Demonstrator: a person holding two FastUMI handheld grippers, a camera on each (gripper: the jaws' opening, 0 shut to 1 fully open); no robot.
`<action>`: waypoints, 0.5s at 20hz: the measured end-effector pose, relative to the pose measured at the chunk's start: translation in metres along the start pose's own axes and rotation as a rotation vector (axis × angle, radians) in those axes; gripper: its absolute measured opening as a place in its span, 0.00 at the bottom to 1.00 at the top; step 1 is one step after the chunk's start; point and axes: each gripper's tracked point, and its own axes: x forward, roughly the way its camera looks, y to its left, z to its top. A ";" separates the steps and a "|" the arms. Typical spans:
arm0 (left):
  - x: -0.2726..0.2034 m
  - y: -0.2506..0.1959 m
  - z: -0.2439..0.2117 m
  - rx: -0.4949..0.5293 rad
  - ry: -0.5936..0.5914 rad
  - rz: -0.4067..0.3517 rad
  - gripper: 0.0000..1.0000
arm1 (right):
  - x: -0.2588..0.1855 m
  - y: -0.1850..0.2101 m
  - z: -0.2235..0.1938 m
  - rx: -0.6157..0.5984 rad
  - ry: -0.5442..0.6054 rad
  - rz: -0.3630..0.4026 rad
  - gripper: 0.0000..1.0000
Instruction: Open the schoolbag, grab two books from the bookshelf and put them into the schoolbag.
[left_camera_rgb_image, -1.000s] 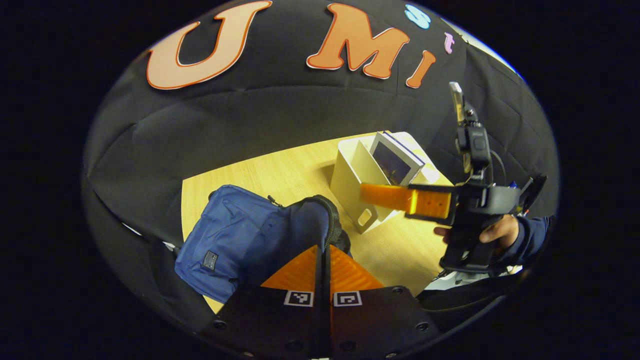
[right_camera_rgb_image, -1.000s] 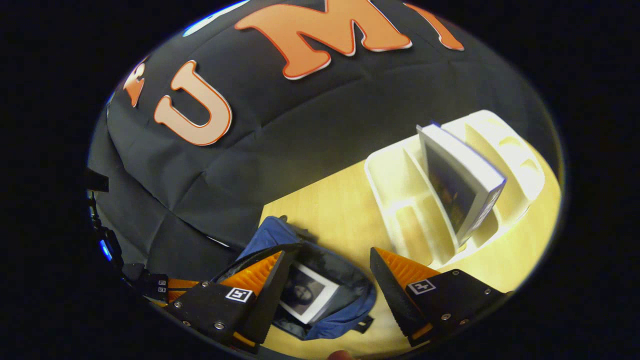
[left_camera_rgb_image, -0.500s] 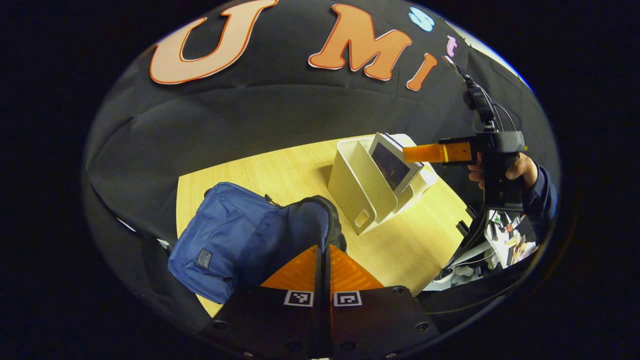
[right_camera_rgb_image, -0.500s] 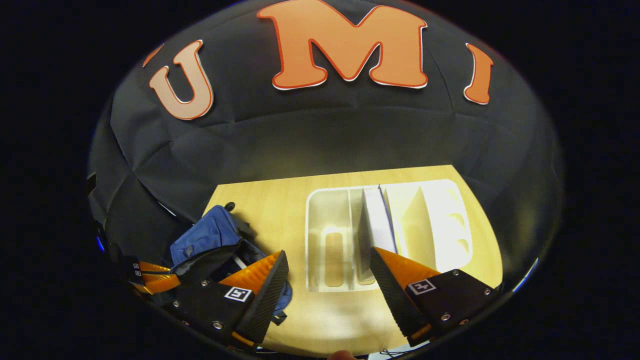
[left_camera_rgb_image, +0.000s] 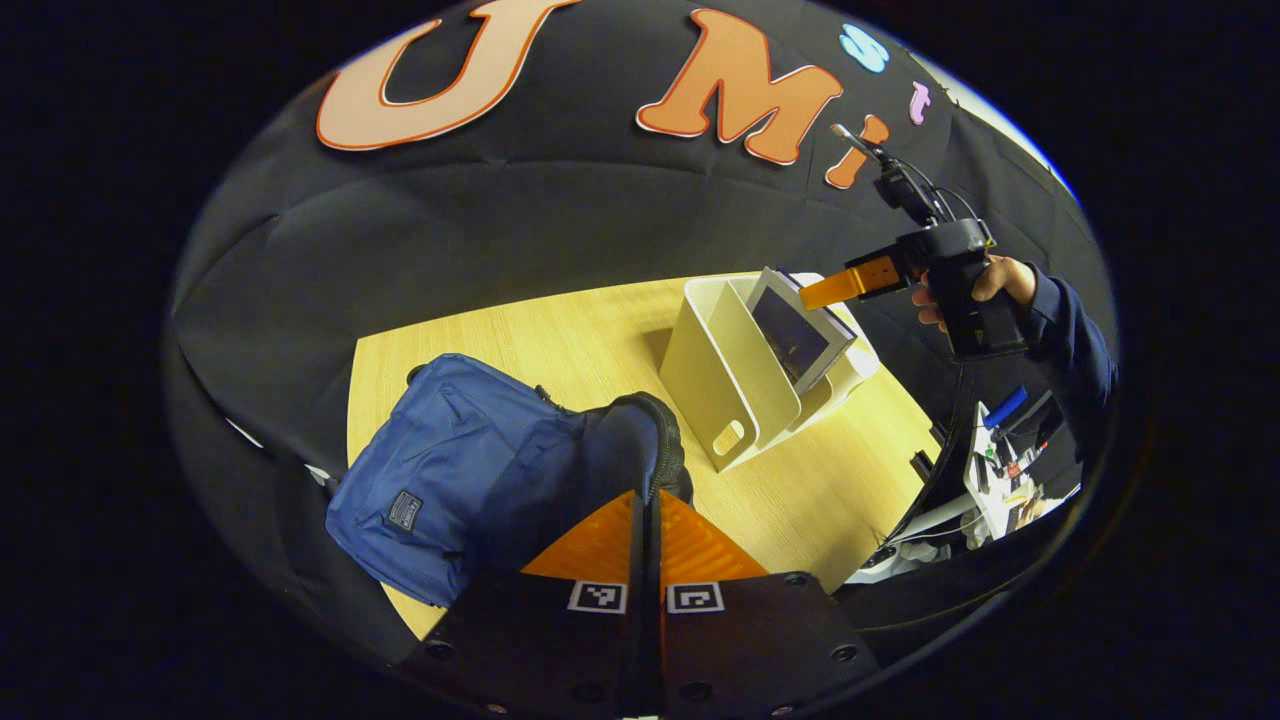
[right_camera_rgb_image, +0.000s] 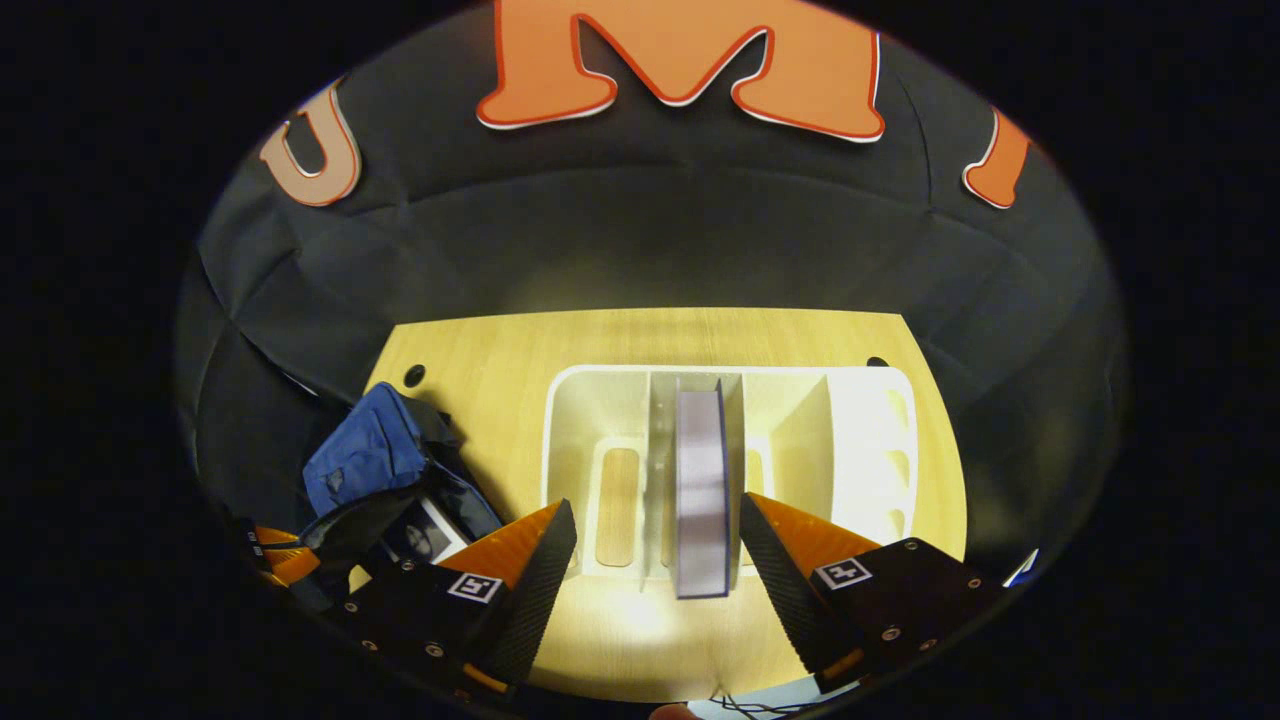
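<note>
Having swung from the schoolbag (right_camera_rgb_image: 365, 465), right gripper (right_camera_rgb_image: 655, 545) jaws apart straddle the book (right_camera_rgb_image: 700, 490).

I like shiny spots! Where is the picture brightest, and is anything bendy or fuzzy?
Right gripper view: a bright glow falls on the table in front of the rack. Left gripper view: the table edge bends from the fisheye; everything looks sharp.

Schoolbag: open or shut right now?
Open. In the right gripper view the schoolbag gapes at its mouth, with a book lying inside; the left gripper pinches its rim.
</note>
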 end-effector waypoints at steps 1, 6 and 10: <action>0.001 0.002 0.000 -0.005 0.003 0.001 0.01 | 0.005 -0.001 -0.002 0.002 0.028 0.002 0.98; 0.003 0.005 -0.002 -0.029 0.009 0.007 0.01 | 0.038 -0.011 -0.009 0.006 0.128 -0.023 0.82; 0.002 0.007 -0.003 -0.042 0.007 0.017 0.01 | 0.043 -0.015 -0.017 0.036 0.198 -0.046 0.35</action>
